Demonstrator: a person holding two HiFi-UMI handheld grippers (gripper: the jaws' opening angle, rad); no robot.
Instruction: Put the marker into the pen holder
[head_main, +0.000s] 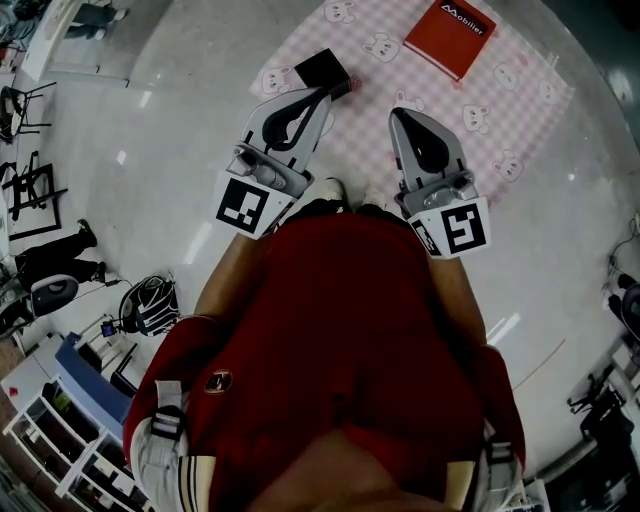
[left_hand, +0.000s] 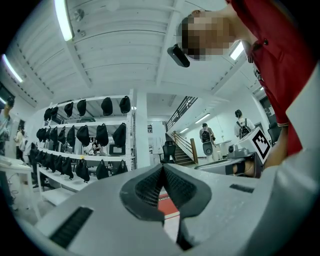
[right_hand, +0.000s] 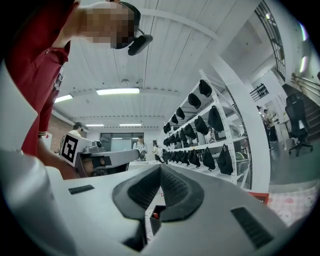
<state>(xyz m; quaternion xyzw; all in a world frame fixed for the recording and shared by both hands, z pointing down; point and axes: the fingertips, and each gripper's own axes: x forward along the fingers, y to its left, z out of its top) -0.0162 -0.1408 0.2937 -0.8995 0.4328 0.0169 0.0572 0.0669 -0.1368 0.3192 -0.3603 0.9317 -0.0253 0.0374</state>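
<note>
From the head view, I hold both grippers out in front of my red shirt (head_main: 330, 330), over a pink checked cloth (head_main: 520, 110). My left gripper (head_main: 325, 92) points at the black pen holder (head_main: 322, 70), which stands by the cloth's left edge; its tip comes just short of the holder. My right gripper (head_main: 402, 115) hangs over the middle of the cloth, apart from everything on it. A red book (head_main: 450, 35) lies toward the cloth's far edge. I cannot pick out the marker from here.

In the left gripper view, my left gripper (left_hand: 162, 167) has its jaws clenched tip to tip with nothing between them. Through the gap behind the tips a strip of the red book (left_hand: 166, 204) shows. Shelves hung with black bags (left_hand: 82, 135) stand off to the left.

In the right gripper view, my right gripper (right_hand: 160, 167) is likewise pressed together at the tips and empty. Below the tips I see the open top of the pen holder (right_hand: 154, 222), with a small red speck (right_hand: 155, 216) inside it, too small to tell whether that is the marker. An edge of the red book (right_hand: 257, 197) and the cloth (right_hand: 295, 205) show at the lower right.
</note>
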